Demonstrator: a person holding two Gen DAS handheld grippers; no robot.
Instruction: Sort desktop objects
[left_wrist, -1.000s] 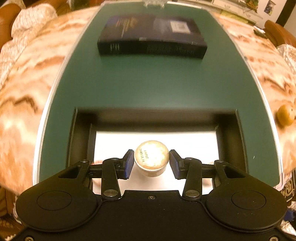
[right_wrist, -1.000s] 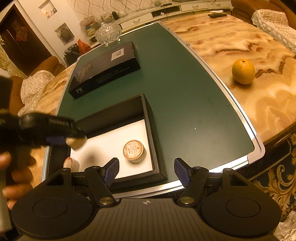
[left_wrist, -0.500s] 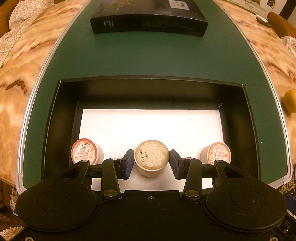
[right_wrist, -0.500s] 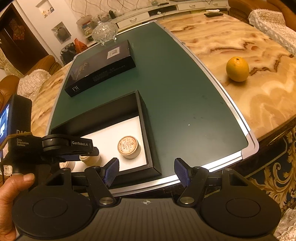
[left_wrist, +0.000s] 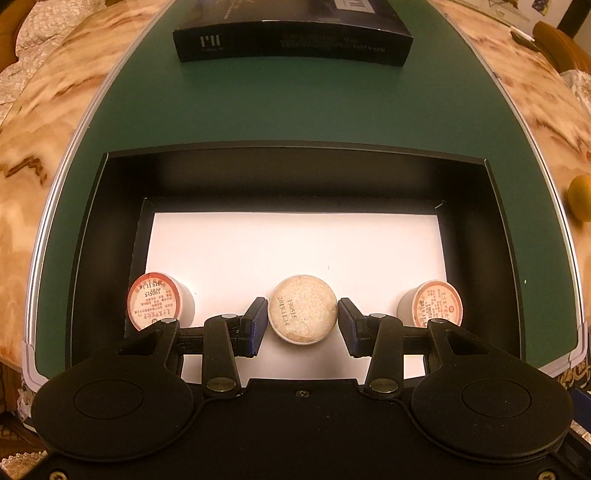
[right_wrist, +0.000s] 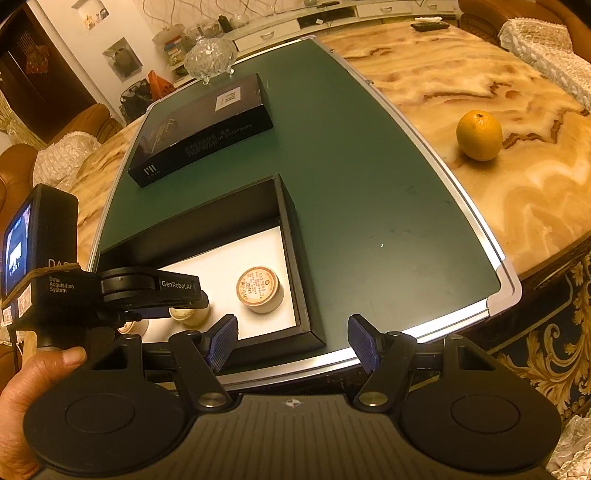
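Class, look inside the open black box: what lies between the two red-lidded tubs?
In the left wrist view, a pale-lidded tub sits between the red-lidded tubs, flanked by the left gripper's fingers.
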